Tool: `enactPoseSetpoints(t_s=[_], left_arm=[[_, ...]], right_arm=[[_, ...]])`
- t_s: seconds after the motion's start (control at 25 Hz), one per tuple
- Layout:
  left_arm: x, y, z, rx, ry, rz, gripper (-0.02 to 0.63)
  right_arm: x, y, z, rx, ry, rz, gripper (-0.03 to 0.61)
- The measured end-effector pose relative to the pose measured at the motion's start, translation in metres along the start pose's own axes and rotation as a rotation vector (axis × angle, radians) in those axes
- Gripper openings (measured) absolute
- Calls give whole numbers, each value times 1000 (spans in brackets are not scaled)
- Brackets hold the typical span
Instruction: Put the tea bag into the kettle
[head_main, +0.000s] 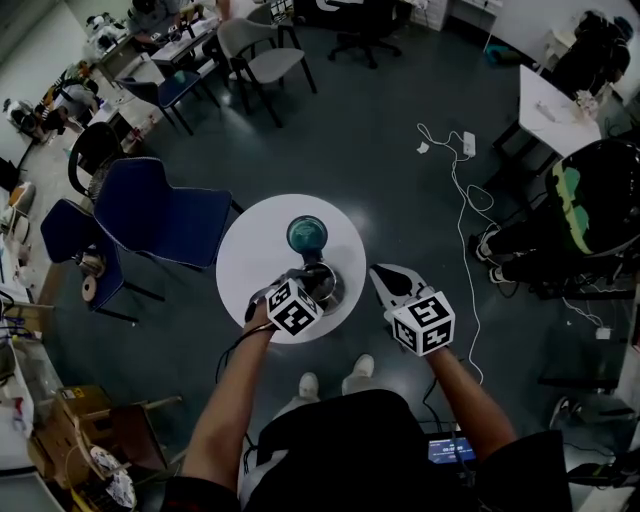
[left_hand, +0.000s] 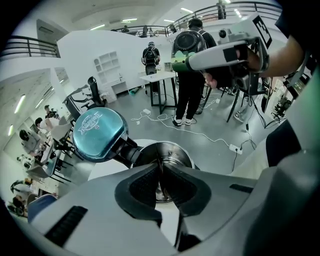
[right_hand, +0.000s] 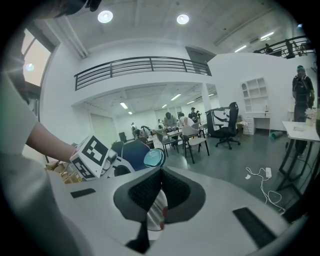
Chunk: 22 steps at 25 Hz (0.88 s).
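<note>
Both claws are closed. The left claw (left_hand: 161, 164) has its jaw tips pressed together right over the open mouth of the kettle (left_hand: 176, 149), pointing steeply down into it. Whether a thread or tag is pinched between the tips cannot be told. The right claw (right_hand: 160, 171) also has its tips together with nothing clearly between them. It hangs just off the right edge of the round white table (head_main: 250, 262) and aims across at the kettle. Through the slit behind its pads show only a silvery surface and a red spot, too little to name. The steel kettle stands on the table a little toward the near, right side of its middle. Its teal lid (head_main: 307, 235) is flipped open and leans back toward the far edge. The tea bag itself cannot be picked out with any certainty, though something pale lies inside the kettle below the left jaws. A blue chair (head_main: 165, 215) stands beside the table's left edge.
</note>
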<state>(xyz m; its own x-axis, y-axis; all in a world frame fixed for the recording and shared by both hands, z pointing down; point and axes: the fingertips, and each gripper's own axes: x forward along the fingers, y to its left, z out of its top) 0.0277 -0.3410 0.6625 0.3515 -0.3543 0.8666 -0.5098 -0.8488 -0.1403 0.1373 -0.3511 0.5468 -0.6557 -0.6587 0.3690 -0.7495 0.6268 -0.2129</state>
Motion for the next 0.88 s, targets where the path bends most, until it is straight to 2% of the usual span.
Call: enactPoseSetpoints(t_s=[0.2, 0.28, 0.36, 0.64, 0.88], left_arm=[[2, -2, -5, 4, -7, -7, 46], [2, -2, -5, -13, -23, -14, 129], [2, -1, -4, -23, -34, -14, 146], [-8, 0, -2, -37, -69, 4, 144], [-41, 3, 6, -66, -157, 53, 107]], right_arm=[[-2, 1, -3, -3, 7, -10, 18], [-2, 0, -4, -5, 12, -13, 18], [-2, -2, -3, -6, 15, -15, 18], [-1, 2, -3, -16, 11, -12, 18], [0, 18, 11, -38, -12, -9, 18]])
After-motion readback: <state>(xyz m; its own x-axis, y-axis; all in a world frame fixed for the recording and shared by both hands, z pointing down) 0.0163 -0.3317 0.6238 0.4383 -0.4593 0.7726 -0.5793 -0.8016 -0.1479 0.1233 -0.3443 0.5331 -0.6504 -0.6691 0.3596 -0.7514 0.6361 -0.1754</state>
